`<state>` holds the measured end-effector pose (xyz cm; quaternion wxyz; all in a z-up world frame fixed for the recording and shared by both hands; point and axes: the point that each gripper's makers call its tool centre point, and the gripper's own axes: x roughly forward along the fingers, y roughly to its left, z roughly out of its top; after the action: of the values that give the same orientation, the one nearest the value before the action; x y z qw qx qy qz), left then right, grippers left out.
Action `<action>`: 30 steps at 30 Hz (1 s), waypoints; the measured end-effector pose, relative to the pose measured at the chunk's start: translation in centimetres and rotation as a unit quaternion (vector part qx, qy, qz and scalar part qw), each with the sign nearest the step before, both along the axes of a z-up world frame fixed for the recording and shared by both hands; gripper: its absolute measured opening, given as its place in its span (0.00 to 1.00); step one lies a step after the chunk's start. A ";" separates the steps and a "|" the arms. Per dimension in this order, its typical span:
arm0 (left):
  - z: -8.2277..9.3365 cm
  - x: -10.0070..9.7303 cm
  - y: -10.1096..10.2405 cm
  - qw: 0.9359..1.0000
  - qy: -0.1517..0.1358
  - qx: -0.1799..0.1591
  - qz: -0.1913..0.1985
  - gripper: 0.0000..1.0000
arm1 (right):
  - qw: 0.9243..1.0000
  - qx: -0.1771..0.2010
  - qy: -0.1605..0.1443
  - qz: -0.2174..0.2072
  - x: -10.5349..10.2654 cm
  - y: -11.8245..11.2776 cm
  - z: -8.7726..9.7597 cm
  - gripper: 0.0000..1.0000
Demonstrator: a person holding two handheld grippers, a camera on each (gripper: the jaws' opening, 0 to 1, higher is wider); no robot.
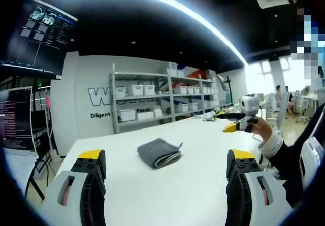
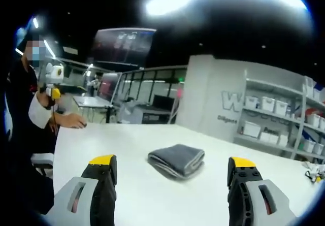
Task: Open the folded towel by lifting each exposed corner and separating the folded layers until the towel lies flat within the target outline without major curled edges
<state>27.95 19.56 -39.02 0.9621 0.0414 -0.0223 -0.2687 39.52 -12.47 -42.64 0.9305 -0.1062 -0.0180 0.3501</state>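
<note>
Left gripper view: my left gripper has its jaws wide apart, holding nothing. The folded towel lies ahead on the white table, apart from the jaws, layered edges facing right. In the right gripper view my right gripper is wide too and looks nearer to the towel, whose long axis runs across

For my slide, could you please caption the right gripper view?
Open right gripper poised before the folded grey towel on a white table, shelves behind.
</note>
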 end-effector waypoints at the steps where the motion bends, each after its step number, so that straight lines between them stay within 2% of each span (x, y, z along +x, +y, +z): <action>1: 0.0 0.0 -0.1 1.000 0.000 0.001 -0.001 0.98 | 1.000 0.001 0.001 0.001 0.1 0.0 0.0 0.91; 30: 0.1 -0.2 0.0 1.000 -0.004 0.001 0.001 0.97 | 1.000 0.010 -0.010 -0.003 1.8 -0.2 1.1 0.89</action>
<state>27.71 19.61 -38.87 0.9623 0.0433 -0.0255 -0.2673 41.34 -12.62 -41.54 0.9322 -0.1002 -0.0308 0.3465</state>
